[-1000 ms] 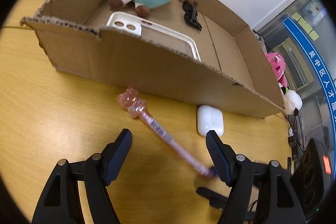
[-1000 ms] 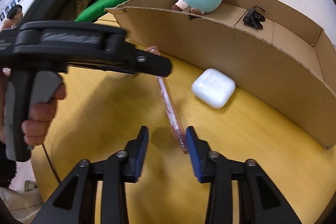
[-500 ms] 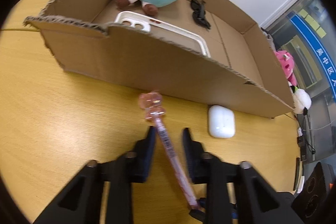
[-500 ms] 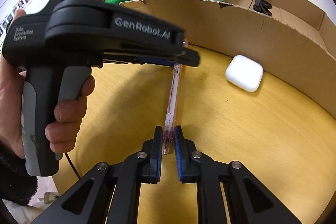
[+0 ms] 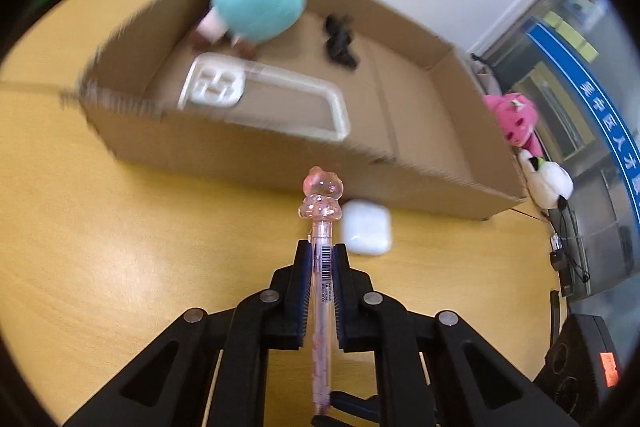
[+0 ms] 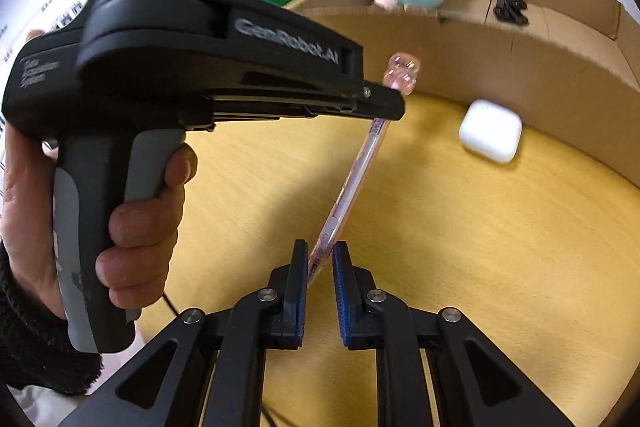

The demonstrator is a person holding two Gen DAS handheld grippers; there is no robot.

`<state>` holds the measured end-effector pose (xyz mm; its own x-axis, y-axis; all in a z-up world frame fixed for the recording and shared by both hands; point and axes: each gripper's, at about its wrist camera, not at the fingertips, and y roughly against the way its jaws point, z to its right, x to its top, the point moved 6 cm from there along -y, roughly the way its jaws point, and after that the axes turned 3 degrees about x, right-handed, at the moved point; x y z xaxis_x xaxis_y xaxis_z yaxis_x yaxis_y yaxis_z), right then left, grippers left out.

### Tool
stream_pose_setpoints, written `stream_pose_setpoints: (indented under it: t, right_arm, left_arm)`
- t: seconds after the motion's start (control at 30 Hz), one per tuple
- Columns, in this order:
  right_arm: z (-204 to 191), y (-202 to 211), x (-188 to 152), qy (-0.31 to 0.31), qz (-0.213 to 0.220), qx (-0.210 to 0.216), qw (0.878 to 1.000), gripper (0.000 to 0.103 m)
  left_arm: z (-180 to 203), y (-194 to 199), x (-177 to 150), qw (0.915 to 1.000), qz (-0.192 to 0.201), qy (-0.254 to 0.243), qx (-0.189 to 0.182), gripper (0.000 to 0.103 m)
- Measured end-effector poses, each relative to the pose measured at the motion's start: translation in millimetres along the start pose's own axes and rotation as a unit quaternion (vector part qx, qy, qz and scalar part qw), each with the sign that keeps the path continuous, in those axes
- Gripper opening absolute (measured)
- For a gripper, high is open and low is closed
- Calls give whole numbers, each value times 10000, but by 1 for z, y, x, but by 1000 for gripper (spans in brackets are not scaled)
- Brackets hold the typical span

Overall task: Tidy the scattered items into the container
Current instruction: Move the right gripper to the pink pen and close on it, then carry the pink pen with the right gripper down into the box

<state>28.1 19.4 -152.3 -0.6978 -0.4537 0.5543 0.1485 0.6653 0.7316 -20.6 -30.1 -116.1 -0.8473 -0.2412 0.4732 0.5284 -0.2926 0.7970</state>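
The left gripper (image 5: pixel 323 259) is clamped on the translucent pink pen with a bear-shaped cap (image 5: pixel 321 263), the right gripper (image 6: pixel 320 263) pinching its tip, its long axis pointing at the brown cardboard box (image 5: pixel 248 151) beyond.

The pen (image 5: pixel 322 267) is clear glossy pink plastic with a paper barcode label. The box (image 5: pixel 256 151) is matt brown corrugated cardboard — rough, torn edges. The table (image 5: pixel 120 247) shows smooth wood grain; the earbud case (image 5: pixel 367 230) — glossy white plastic. The plush (image 5: pixel 258 3) is soft teal cloth.
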Motion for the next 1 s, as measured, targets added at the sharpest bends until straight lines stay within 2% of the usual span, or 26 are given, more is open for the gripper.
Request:
stream_pose_setpoints:
  t: [0.13,0.27,0.3,0.47,0.73,0.77,0.8,0.87,0.9,0.93,0.97,1.0]
  right_arm:
    - [-4,26,17,88,376,10,9993,13]
    - [9,56,36,82,734,-66,9972,12]
    - [15,62,41,77,798,-83,9967,0]
    - [34,96,66,124,1083,-362,9934,1]
    - [77,121,112,-25,1372,-547,9890,2]
    - [83,124,114,-66,1439,-632,9876,10]
    - [89,126,117,-125,1480,-699,9864,34]
    - [101,118,126,-268,1456,-676,9867,65]
    - [107,112,131,-317,1404,-636,9875,66]
    - [114,106,136,-341,1363,-621,9881,66]
    - [118,101,139,-338,1332,-619,9886,56]
    - [119,97,141,-320,1298,-612,9891,24]
  left_arm:
    - [28,22,20,9992,261,-287,-109,9]
    - [53,31,47,9975,394,-498,-320,9]
    - [59,32,53,9971,395,-531,-374,9]
    - [96,32,87,9937,414,-776,-701,9]
    - [129,28,125,9899,533,-1009,-843,9]
    - [131,28,128,9896,554,-1029,-842,9]
    - [132,28,129,9894,554,-1026,-867,9]
    - [136,27,132,9890,550,-1022,-917,9]
    - [137,27,133,9890,557,-1021,-913,9]
    - [138,27,135,9889,561,-1009,-935,9]
    - [140,26,136,9886,564,-1014,-962,9]
    - [140,26,137,9884,578,-1034,-949,9]
